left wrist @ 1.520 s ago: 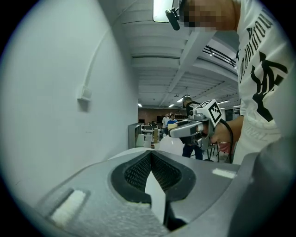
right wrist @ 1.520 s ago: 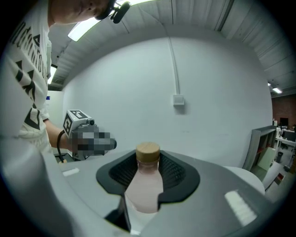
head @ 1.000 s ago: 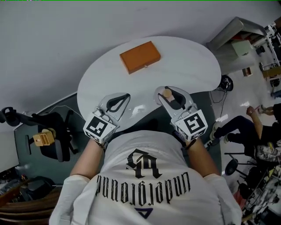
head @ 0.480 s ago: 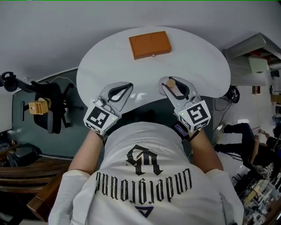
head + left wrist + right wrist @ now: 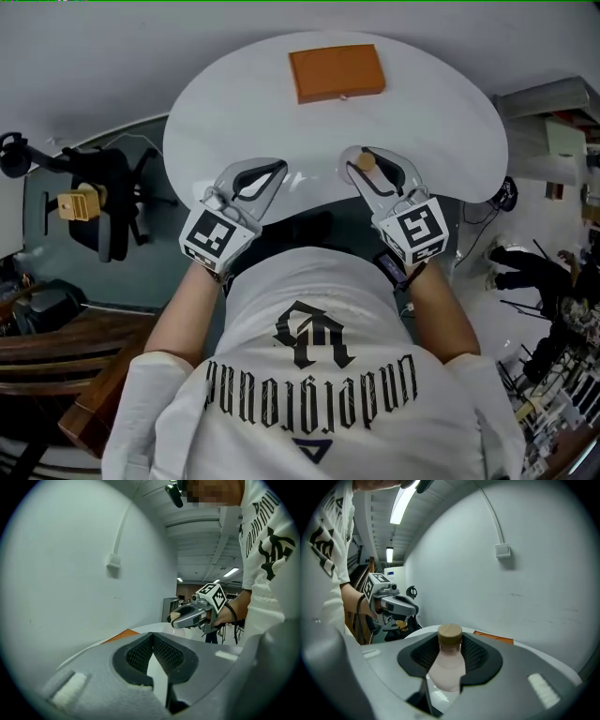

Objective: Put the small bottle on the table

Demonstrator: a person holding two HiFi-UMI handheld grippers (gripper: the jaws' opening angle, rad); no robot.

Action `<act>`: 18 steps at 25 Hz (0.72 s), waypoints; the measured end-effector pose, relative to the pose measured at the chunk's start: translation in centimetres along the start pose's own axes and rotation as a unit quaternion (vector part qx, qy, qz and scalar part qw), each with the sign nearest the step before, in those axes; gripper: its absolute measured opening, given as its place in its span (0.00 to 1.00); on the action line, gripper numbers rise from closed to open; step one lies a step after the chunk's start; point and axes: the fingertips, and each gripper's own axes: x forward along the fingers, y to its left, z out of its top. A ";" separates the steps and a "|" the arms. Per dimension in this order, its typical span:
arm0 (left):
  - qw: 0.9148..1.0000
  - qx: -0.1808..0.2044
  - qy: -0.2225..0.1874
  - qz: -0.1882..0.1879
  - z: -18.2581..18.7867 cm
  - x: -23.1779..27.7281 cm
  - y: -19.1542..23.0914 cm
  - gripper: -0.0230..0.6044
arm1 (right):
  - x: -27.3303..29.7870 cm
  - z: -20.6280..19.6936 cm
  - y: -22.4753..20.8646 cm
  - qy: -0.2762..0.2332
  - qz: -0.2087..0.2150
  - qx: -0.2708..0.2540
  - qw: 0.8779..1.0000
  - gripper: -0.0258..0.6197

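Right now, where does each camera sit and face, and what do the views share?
Head view: on the head, facing down at table, box; shirt, left gripper, right gripper show.
Left gripper view: along left gripper's shut jaws; right gripper, shirt show.
Right gripper view: along jaws holding bottle; left gripper shows.
All share the box.

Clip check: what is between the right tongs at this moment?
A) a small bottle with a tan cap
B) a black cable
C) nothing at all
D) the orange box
A: the right gripper view shows the small bottle, tan cap upward, clamped between the pads of the right tongs, while the orange box lies untouched at the table's far side.
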 end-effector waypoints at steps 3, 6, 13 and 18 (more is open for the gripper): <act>1.000 -0.010 0.009 -0.002 -1.1 0.5 0.9 0.05 | 1.3 -0.9 -0.2 0.012 0.003 -0.001 1.000 0.26; 1.000 -0.016 0.016 -0.007 -2.3 0.8 1.5 0.05 | 2.4 -2.3 -0.1 0.031 0.005 0.001 0.999 0.26; 0.999 -0.018 0.029 -0.016 -4.7 1.7 4.1 0.05 | 6.5 -5.4 -0.4 0.073 0.014 0.001 0.997 0.26; 0.999 -0.014 0.040 -0.019 -7.0 2.1 6.5 0.05 | 9.1 -7.5 -0.7 0.094 0.018 0.008 0.995 0.26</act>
